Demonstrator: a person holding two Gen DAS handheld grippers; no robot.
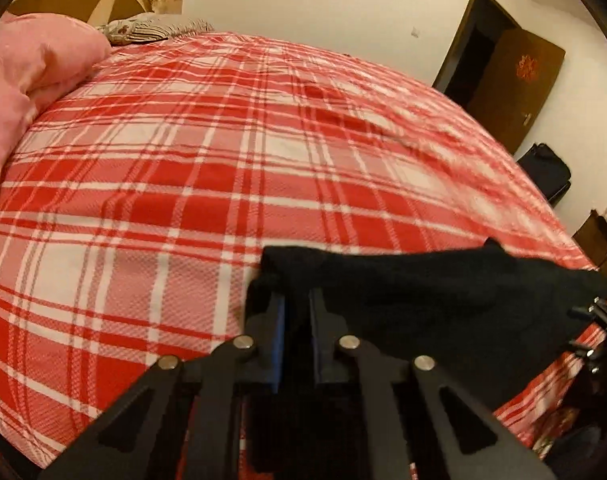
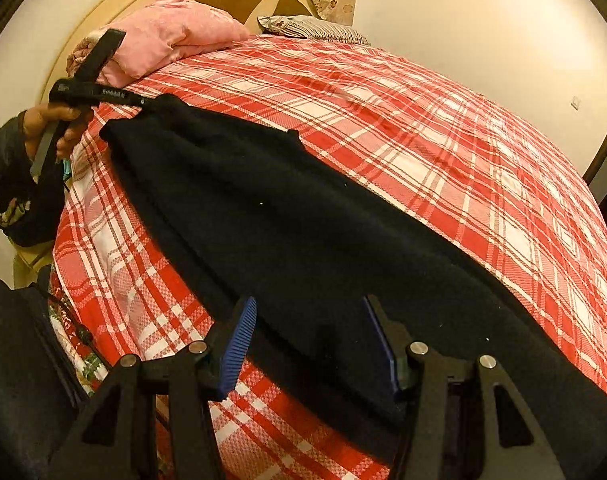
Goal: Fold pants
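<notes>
Across the middle of the right wrist view, the black pants point(image 2: 287, 216) run as one long dark band from upper left down to the lower right edge, lying on the red plaid bedspread point(image 2: 443, 152) near the side of the bed. They're the biggest thing I've got to deal with. My guess is they're soft and floppy, a knit or fleece sort of cloth, light enough but with zero stiffness, so any part I don't hold will sag and drag on the bed. Best places to grab look like the end corners and the long edges, not the middle.

My left gripper point(image 1: 295, 308) is pinched narrow on the far end of the pants at the bottom centre of its own view, blue pads nearly together with black cloth bunched at the tips. In the right view I can see that same gripper up at the upper left, a hand point(image 2: 53, 126) wrapped on its handle.

My right gripper point(image 2: 311, 332) sits half wide at the bottom centre, blue pads either side of the pants, and I don't see them pressing on the cloth.

Hard to read: the fabric is so dark that seams, waistband and leg ends all vanish, so I can't tell which end is which or how many layers are stacked. The lower right end is cut off by the frame.
</notes>
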